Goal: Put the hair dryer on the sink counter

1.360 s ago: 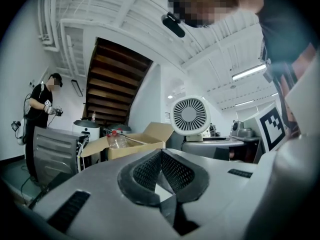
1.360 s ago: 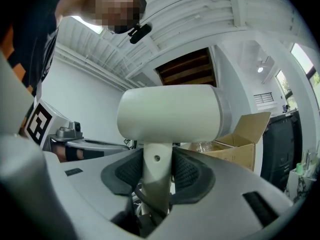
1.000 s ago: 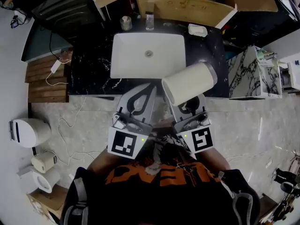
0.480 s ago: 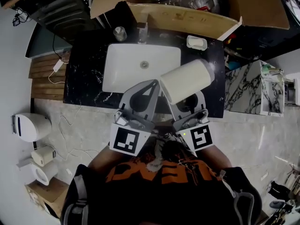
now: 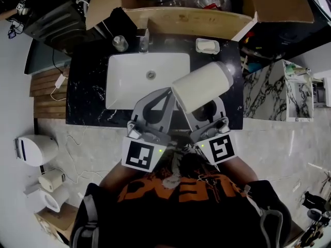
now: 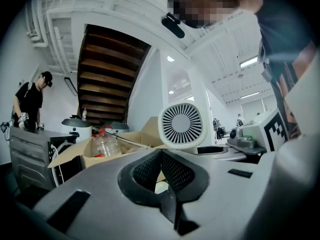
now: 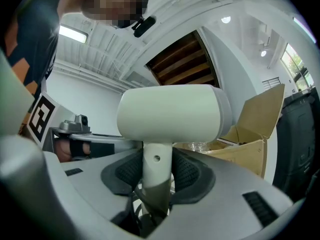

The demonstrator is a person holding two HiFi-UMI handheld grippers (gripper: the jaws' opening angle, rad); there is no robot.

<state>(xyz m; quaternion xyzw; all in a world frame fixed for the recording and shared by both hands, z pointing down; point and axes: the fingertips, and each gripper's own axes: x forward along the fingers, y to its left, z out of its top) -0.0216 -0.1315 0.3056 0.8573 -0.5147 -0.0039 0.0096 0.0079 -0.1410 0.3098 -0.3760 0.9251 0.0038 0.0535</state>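
The white hair dryer [image 5: 200,87] hangs just above the black marble sink counter [image 5: 88,92], at the right edge of the white basin [image 5: 147,79]. My right gripper [image 5: 207,111] is shut on its handle. In the right gripper view the handle [image 7: 156,169] stands upright between the pads, with the barrel [image 7: 170,113] lying crosswise on top. My left gripper [image 5: 168,92] is alongside to the left, shut and holding nothing. The left gripper view shows its jaws [image 6: 161,153] meeting, and the dryer's round rear grille [image 6: 182,125] just beyond them.
A soap dish [image 5: 207,45], a faucet [image 5: 143,39] and a metal cup [image 5: 120,43] line the counter's back edge. Behind them is an open cardboard box [image 5: 196,17] of plastic bottles. A marble-patterned cabinet [image 5: 269,89] stands right, a wooden pallet [image 5: 49,94] left. A person [image 6: 30,101] stands far left.
The counter and basin have come nearer and shifted left in the head view. Both grippers and the hair dryer have moved forward over the counter's front edge. The grip is unchanged.
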